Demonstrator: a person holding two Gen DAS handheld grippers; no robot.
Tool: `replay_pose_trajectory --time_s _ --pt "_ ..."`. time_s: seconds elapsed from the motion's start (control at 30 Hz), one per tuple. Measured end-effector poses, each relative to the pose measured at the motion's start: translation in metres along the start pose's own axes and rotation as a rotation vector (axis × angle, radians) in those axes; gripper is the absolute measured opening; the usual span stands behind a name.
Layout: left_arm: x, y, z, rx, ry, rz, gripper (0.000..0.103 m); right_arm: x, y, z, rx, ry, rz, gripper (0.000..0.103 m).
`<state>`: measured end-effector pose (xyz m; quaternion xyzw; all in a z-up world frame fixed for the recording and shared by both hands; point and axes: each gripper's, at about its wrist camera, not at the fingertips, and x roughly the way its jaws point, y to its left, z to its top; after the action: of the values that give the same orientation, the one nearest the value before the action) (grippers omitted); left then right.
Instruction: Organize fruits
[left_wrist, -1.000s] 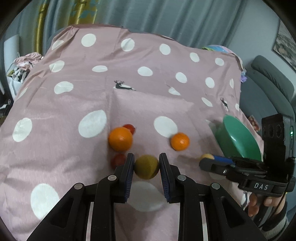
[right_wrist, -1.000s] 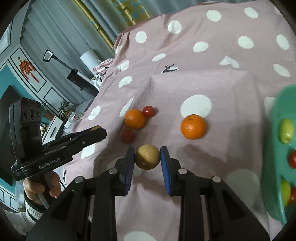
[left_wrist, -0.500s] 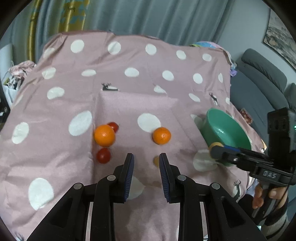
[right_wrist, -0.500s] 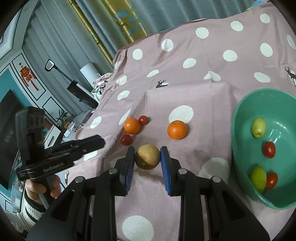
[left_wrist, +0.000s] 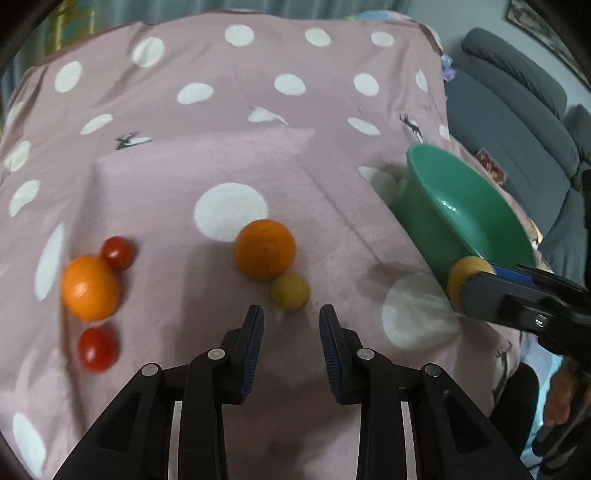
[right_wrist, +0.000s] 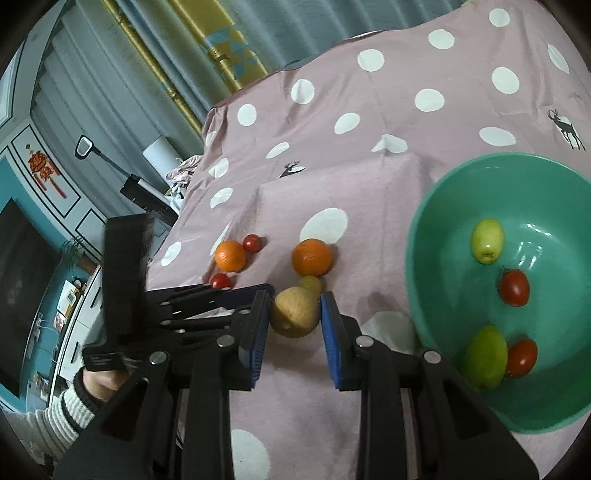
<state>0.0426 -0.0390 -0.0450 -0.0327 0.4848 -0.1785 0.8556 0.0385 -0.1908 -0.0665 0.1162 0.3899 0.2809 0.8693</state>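
Note:
My right gripper (right_wrist: 293, 314) is shut on a tan round fruit (right_wrist: 294, 312), held above the cloth just left of the green bowl (right_wrist: 417, 236); the fruit also shows in the left wrist view (left_wrist: 467, 275) at the bowl's rim (left_wrist: 461, 206). The bowl holds two green fruits (right_wrist: 487, 240) and three red tomatoes (right_wrist: 514, 287). My left gripper (left_wrist: 291, 317) is open and empty, just short of a small yellow-green fruit (left_wrist: 290, 290) that touches an orange (left_wrist: 264, 248). A second orange (left_wrist: 90, 287) and two tomatoes (left_wrist: 98, 349) lie to the left.
The fruits lie on a pink cloth with white dots (left_wrist: 229, 110) over a raised surface. A grey sofa (left_wrist: 517, 110) stands at the right. Curtains (right_wrist: 147, 74) and a shelf with clutter are at the far left in the right wrist view.
My right gripper has lifted the tan fruit and carried it right, up to the bowl. My left gripper has swung right and down toward the small yellow-green fruit.

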Motion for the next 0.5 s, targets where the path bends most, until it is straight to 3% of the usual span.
replay_pose_trajectory --time_s 0.2,0.5 --pt "0.027 -0.001 0.008 -0.014 0.04 0.014 0.03 -0.003 -0.011 0.002 0.02 -0.013 0.01 0.029" --pt "0.032 -0.003 0.011 0.005 0.026 0.051 0.027 -0.005 -0.015 0.003 0.033 -0.021 0.023 0.029"
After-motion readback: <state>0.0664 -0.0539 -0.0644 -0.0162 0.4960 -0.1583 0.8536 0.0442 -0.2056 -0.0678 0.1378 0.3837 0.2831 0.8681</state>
